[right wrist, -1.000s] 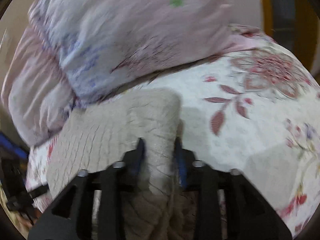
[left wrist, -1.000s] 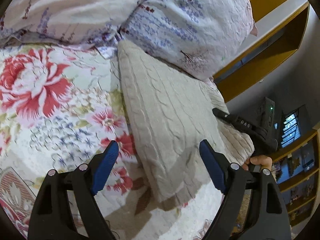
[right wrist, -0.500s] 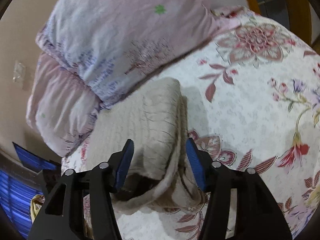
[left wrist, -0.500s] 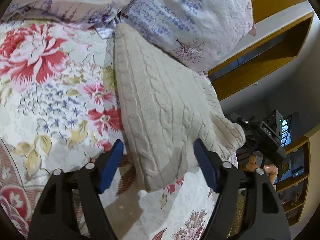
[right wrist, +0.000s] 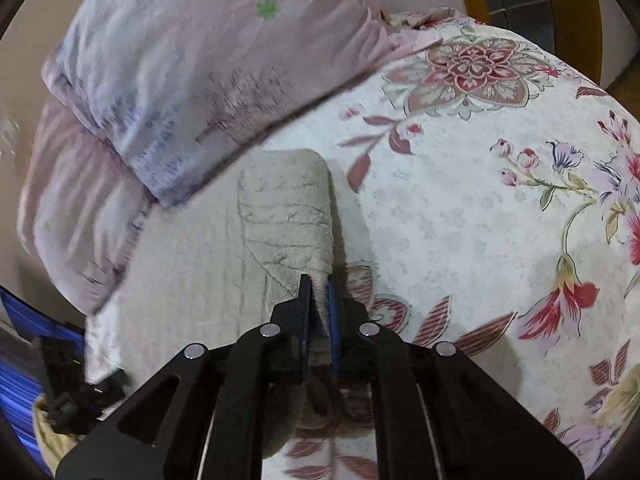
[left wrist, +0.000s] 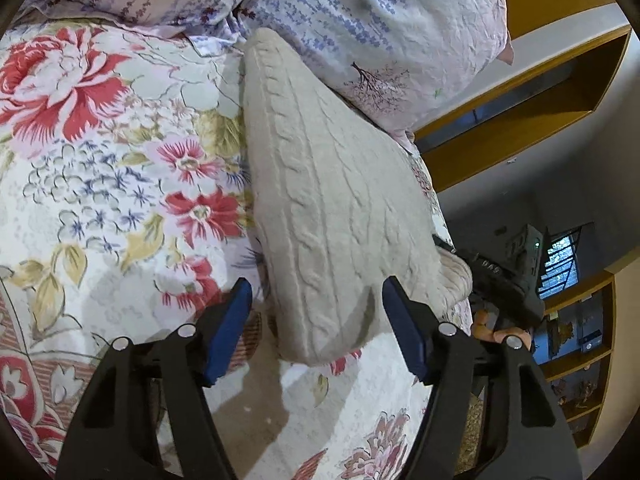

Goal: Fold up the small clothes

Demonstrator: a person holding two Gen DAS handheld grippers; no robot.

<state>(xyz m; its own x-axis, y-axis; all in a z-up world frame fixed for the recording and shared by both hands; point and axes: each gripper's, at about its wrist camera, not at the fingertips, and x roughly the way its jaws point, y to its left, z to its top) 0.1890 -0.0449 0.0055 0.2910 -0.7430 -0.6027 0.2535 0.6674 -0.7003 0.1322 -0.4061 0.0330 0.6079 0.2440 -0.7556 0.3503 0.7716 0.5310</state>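
A: Left wrist view? 
B: Left tool (left wrist: 316,320) is hovering, jaws apart, straddling the near corner of the knit sweater (left wrist: 328,208) lying on the bed (left wrist: 100,200), 12 o'clock end against the pillow (left wrist: 380,20).

A: Right wrist view? 
B: Right tool (right wrist: 319,296) jaws have just been closing and are clamping the sweater's folded edge (right wrist: 296,220), likely to carry the next fold.

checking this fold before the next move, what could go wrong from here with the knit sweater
1. The right gripper, whose jaws have just closed, pinches only a thin edge of the cream knit sweater; the loose knit may slip out or stretch when pulled.
2. The left gripper is open with the near corner between its pads, ungripped, so a pull could drag that side askew.
3. The sweater's far end touches the pillow, which may snag it.
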